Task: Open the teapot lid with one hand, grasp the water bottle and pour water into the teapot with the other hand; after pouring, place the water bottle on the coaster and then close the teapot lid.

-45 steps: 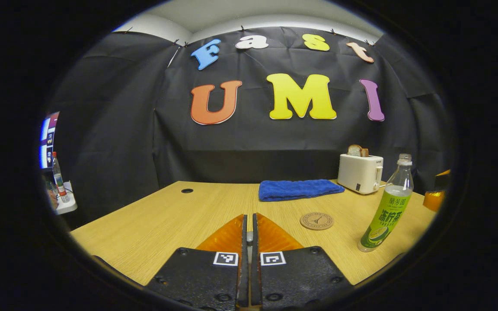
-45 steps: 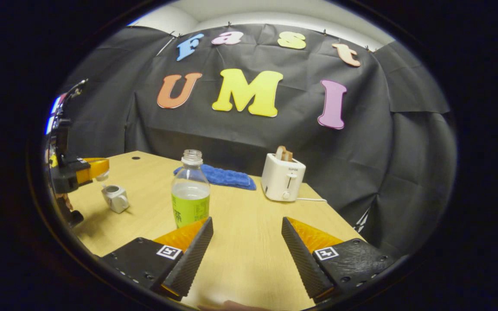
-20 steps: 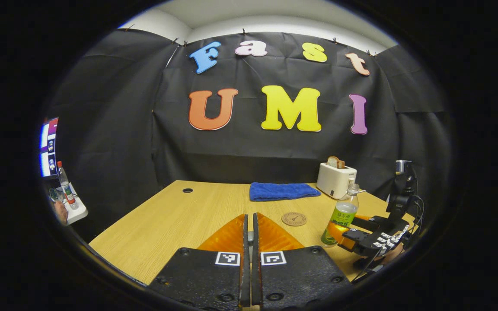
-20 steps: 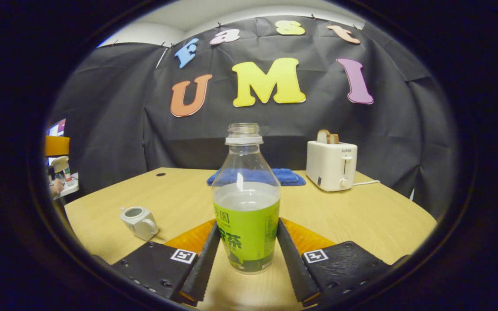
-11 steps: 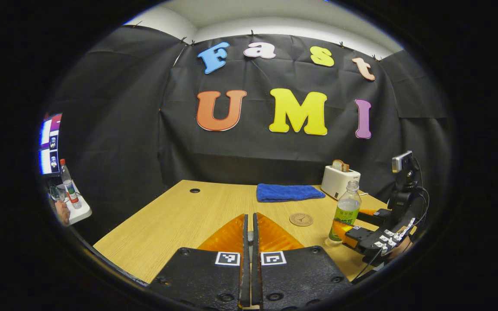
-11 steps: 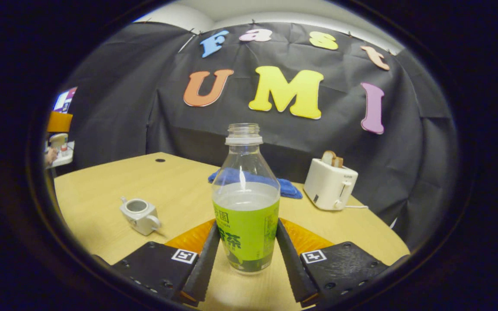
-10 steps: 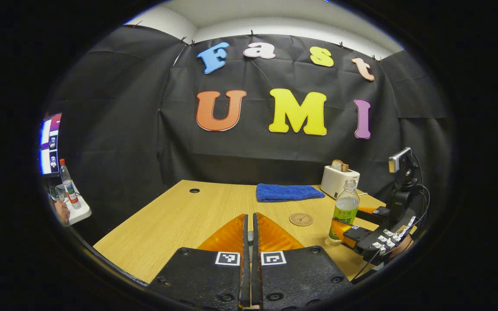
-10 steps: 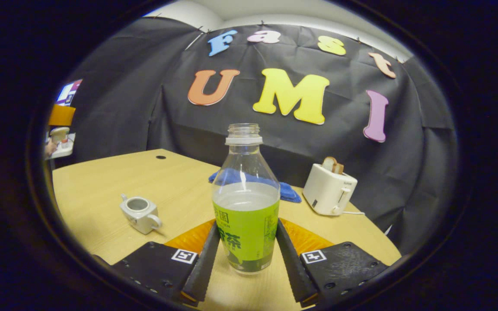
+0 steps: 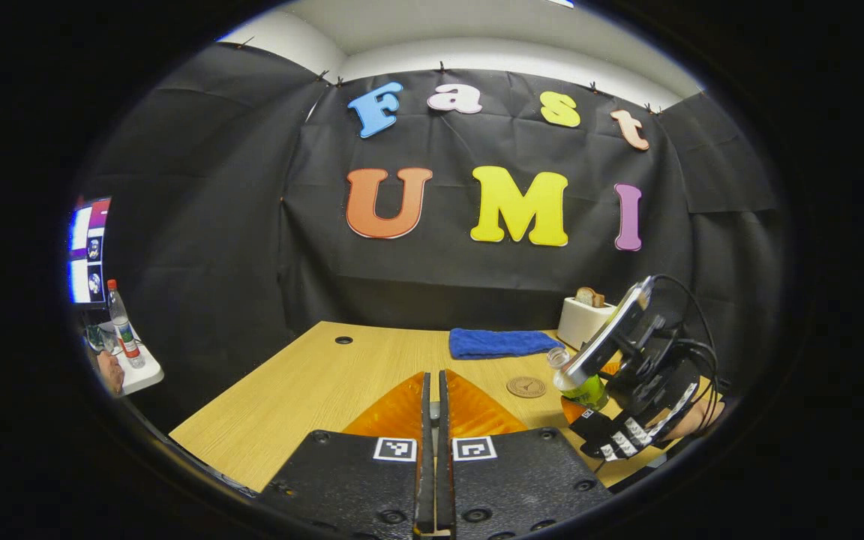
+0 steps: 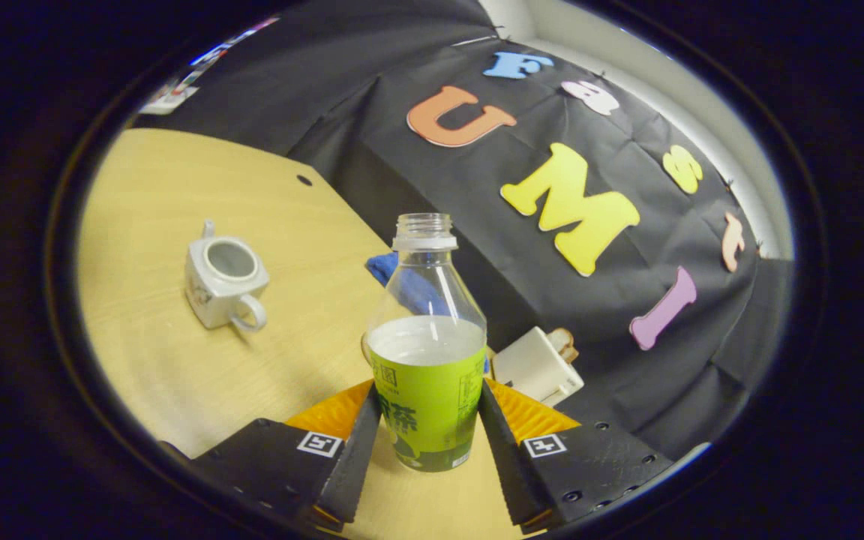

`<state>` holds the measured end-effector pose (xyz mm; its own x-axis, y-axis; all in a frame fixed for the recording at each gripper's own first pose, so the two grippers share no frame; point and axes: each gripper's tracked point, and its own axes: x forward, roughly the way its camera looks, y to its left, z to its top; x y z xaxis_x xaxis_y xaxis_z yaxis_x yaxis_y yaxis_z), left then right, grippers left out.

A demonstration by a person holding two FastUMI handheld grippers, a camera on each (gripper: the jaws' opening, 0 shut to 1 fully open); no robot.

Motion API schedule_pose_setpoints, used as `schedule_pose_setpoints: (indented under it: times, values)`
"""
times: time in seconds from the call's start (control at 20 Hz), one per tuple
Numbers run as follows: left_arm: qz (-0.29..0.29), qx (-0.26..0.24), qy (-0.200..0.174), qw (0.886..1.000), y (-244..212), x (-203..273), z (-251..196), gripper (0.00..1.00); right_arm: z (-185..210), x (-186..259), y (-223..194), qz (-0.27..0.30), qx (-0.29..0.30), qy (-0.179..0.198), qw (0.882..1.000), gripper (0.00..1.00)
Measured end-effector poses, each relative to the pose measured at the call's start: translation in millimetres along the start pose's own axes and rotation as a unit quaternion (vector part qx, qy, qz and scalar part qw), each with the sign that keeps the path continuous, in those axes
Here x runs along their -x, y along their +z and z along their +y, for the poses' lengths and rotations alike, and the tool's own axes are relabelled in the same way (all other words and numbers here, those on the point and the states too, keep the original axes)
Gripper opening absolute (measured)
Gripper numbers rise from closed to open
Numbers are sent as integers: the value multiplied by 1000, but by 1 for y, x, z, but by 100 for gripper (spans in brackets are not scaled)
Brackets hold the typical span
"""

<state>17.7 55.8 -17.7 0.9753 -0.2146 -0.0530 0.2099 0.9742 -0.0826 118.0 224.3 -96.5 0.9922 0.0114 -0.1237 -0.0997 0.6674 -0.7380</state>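
Even overhead light, moderately bright; soft shadow beside the teapot [image 10: 223, 280] on the table [image 10: 154, 195]; strong fisheye bending at edges; sharp focus, no glare.

From my left gripper view, the coaster [image 9: 526, 387] lies on the table [image 9: 304, 390] ahead and to the right, with the towel [image 9: 499, 342] behind it and the toaster [image 9: 583, 318] at the far right corner. The water bottle [image 9: 578, 379] sits just right of the coaster, tilted (lifted, as far as I can tell). In my right gripper view the teapot [image 10: 222, 283] stands on the table left of the bottle, lid off.
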Motion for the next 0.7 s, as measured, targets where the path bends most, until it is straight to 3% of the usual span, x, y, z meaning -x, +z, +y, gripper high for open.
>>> schedule_pose_setpoints:
  times: [0.45, 0.7]
  values:
    - [-11, 1, 15, 1000, 8, 7, 21, 3, 14, -19, 10, -6, 152, -26, 988, 73]
    - [-16, 3, 23, 1000, 11, 12, 27, 3, 21, -12, 34, -35, 265, -64, 962, 74]
